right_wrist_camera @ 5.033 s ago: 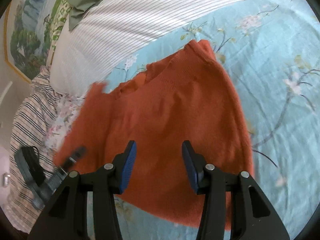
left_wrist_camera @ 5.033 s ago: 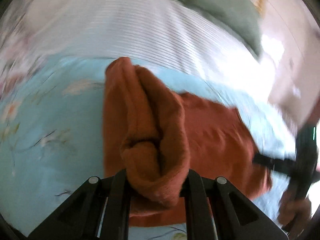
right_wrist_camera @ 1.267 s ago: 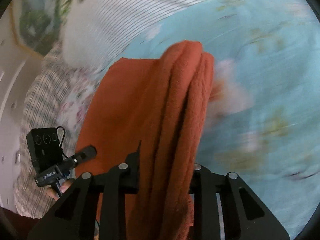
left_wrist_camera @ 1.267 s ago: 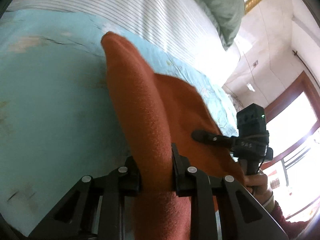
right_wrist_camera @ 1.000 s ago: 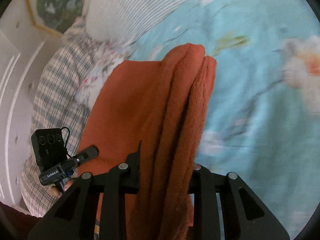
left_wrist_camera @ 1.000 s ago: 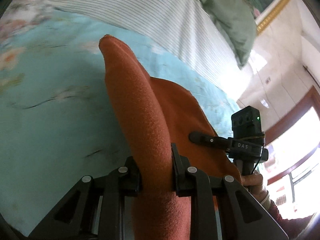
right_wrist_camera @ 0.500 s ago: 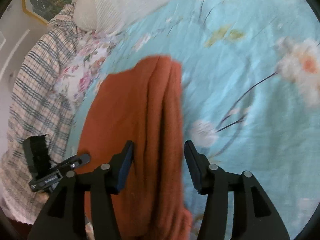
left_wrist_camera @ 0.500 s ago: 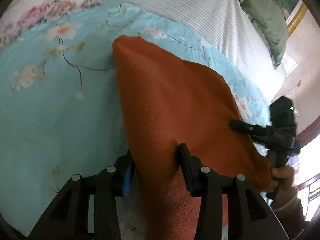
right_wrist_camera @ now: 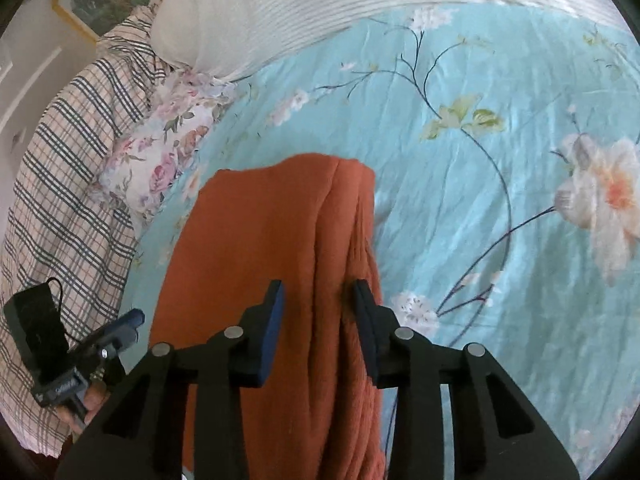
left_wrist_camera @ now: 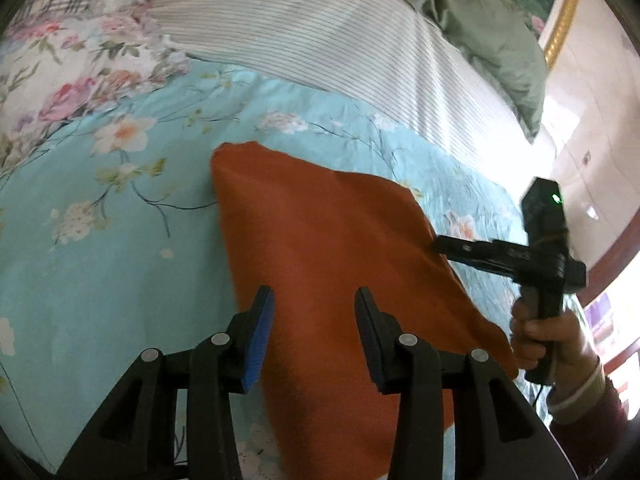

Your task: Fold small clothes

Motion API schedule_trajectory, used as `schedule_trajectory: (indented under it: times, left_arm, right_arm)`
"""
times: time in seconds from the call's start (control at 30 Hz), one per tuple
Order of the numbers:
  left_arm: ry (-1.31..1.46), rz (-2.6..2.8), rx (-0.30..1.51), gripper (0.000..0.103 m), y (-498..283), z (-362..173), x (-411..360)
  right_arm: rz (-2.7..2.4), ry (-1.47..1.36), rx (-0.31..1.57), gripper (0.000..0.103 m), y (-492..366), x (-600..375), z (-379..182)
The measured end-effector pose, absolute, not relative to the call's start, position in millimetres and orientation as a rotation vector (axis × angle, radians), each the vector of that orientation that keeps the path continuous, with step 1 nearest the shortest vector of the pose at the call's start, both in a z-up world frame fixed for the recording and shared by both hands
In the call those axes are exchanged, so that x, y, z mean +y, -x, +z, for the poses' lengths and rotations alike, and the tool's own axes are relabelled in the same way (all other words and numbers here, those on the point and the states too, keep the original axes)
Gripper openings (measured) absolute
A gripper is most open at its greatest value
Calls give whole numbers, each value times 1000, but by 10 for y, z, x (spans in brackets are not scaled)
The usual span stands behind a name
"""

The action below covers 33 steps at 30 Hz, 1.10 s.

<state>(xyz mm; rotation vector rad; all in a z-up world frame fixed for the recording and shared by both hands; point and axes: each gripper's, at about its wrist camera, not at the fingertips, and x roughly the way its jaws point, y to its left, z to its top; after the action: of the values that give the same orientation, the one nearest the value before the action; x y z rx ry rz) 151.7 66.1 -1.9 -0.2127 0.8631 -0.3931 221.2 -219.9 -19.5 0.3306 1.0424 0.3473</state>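
Folded rust-orange sweater [left_wrist_camera: 320, 248] lies flat on the bed's blue floral sheet [left_wrist_camera: 100, 240], centre of both frames. Left gripper [left_wrist_camera: 314, 332] jaws released, pads apart over the sweater's near edge, cloth below them, not pinched. Right gripper [right_wrist_camera: 318, 320] jaws closing, thick folded edge of the sweater between them; right pad touches the cloth, left pad shows a gap, so no firm hold. Striped pillow [left_wrist_camera: 320, 28] along the top of frame, green pillow [left_wrist_camera: 492, 32] upper right, plaid blanket [right_wrist_camera: 68, 168] at left in the right wrist view.
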Motion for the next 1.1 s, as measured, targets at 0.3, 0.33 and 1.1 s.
schedule_trajectory:
  times: [0.3, 0.33, 1.1]
  left_arm:
    - [179, -408, 887, 41, -1553, -132, 531]
    - [181, -408, 891, 41, -1558, -140, 530]
    - [202, -413, 915, 42, -1585, -176, 503]
  right_arm:
    - [319, -287, 977, 36, -2293, -2198, -48]
    - [331, -289, 986, 36, -2318, -2192, -61]
    - [401, -325, 960, 11, -2291, -2041, 30]
